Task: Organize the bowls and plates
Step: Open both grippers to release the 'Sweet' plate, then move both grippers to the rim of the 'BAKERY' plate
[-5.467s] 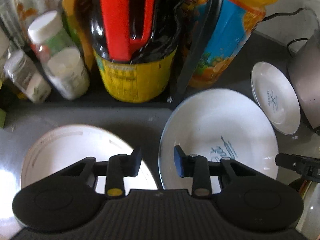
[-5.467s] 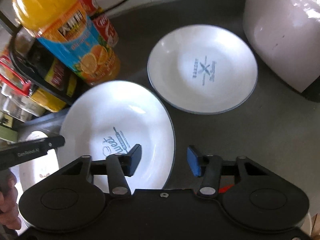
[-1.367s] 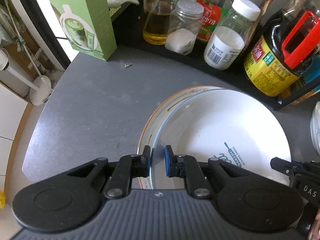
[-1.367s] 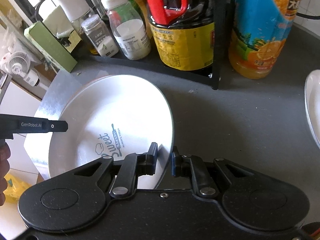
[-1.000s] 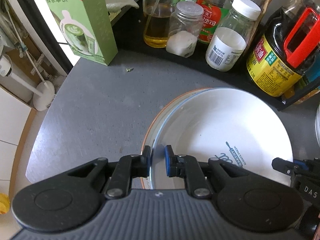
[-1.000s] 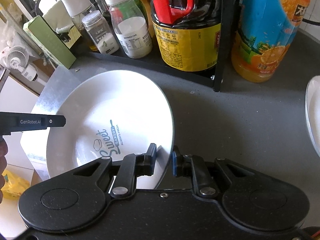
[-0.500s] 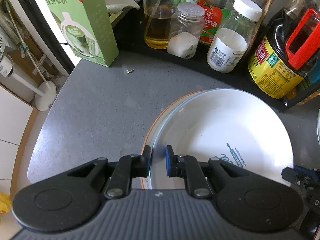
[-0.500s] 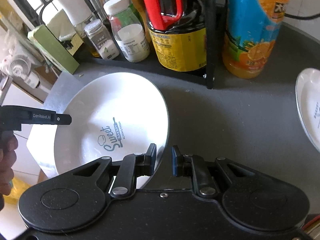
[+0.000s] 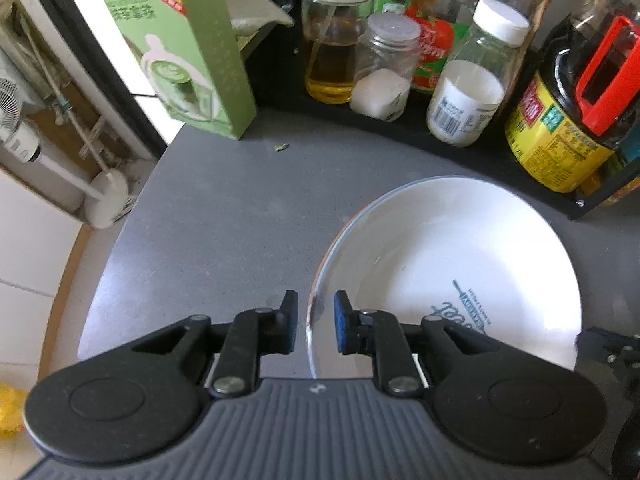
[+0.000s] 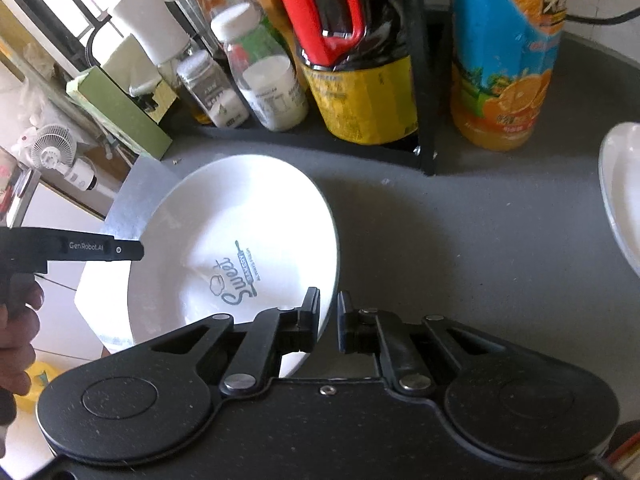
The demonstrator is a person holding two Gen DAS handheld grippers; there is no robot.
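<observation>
The white "Sweet" plate [image 9: 440,260] lies flat on the grey bench [image 9: 220,220], just in front of the dark sauce bottle [image 9: 560,132]. My left gripper [image 9: 316,320] straddles its near-left rim; the jaws have just been opening, and a clear gap shows on both sides of the rim. My right gripper [image 10: 329,320] sits at the opposite rim, drawn almost fully together, with the plate edge against its left pad and only bench showing in the slit.

Grey speckled table [image 9: 224,216] with a rounded edge, brightly lit by daylight. White tiled floor [image 9: 24,264] below; a small white fan [image 10: 54,148] stands beyond. Black shelf rack [image 10: 424,80] at rear.
</observation>
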